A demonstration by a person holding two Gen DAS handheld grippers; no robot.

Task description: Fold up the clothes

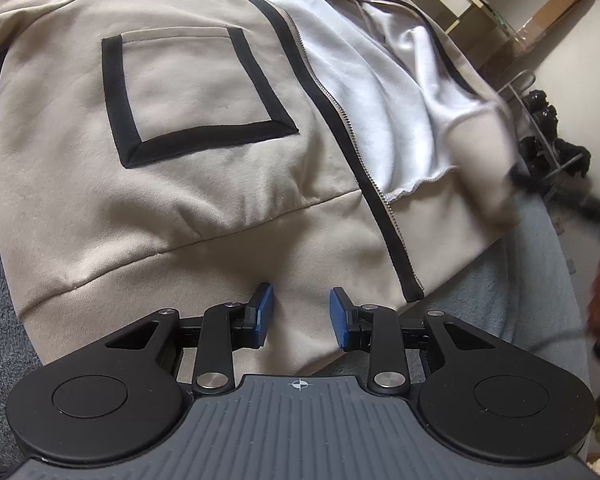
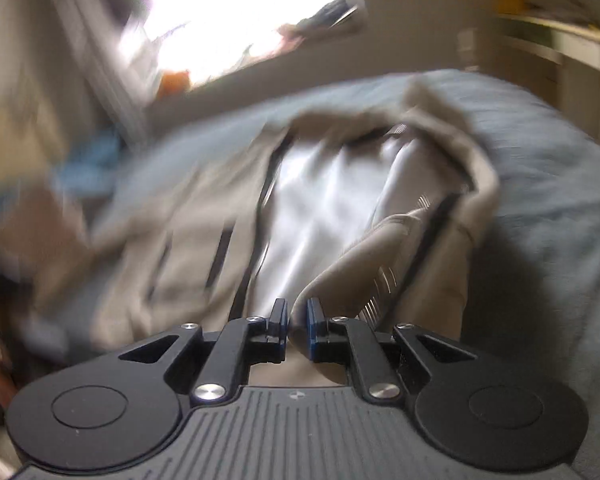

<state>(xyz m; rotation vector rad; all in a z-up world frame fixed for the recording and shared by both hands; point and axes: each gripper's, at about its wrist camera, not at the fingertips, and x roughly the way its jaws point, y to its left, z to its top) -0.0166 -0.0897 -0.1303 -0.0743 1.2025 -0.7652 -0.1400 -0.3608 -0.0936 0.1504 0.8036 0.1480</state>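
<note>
A beige zip-up hoodie (image 1: 204, 128) lay spread on the bed (image 1: 532, 264), front side up and unzipped, its white fleece lining (image 1: 364, 92) showing between the two black-edged zipper bands. A square patch pocket (image 1: 188, 92) outlined in black sat on the flat front panel. The hem reached toward the near edge of the bed, which was covered in a grey-blue blanket.

The left gripper (image 1: 302, 316) hovered over the hem band with its jaws wide apart, the blue pads (image 1: 265, 304) holding nothing.

The right gripper (image 2: 298, 328) had its jaws nearly closed, pinching a fold of the hoodie's other front panel (image 2: 380, 256) near its hem and lifting it off the bed, so that the beige cloth curled up over the lining. The right wrist view was heavily blurred, with a bright window (image 2: 236, 16) beyond the far edge of the bed.
</note>
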